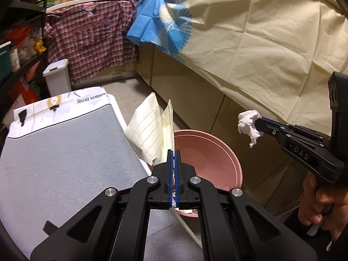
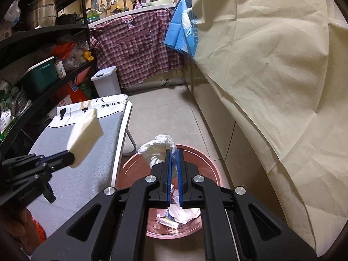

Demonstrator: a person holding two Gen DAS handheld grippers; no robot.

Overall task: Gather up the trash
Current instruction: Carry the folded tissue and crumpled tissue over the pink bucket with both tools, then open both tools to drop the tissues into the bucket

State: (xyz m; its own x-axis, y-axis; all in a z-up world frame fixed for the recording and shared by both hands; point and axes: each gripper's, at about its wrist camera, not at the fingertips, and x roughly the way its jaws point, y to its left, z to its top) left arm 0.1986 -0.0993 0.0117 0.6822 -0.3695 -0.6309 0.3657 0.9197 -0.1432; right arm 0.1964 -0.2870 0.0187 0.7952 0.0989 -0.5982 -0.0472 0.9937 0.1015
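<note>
- Left hand-held gripper [image 1: 173,158], lower centre, is clenched on lined paper [image 1: 148,134]; right hand-held gripper [image 2: 173,158] is clenched on a white tissue wad [image 2: 157,150]
- Step in hand, I judge: carrying both over the pink bin [image 2: 208,158] below; next, release above its mouth
- Bin's near rim is hidden behind the grippers; its contents are hard to identify

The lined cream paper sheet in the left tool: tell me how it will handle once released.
The lined cream paper sheet looks thin and creased, so probably floppy and very light. It may flutter rather than drop straight into the pink round plastic bin.
</note>
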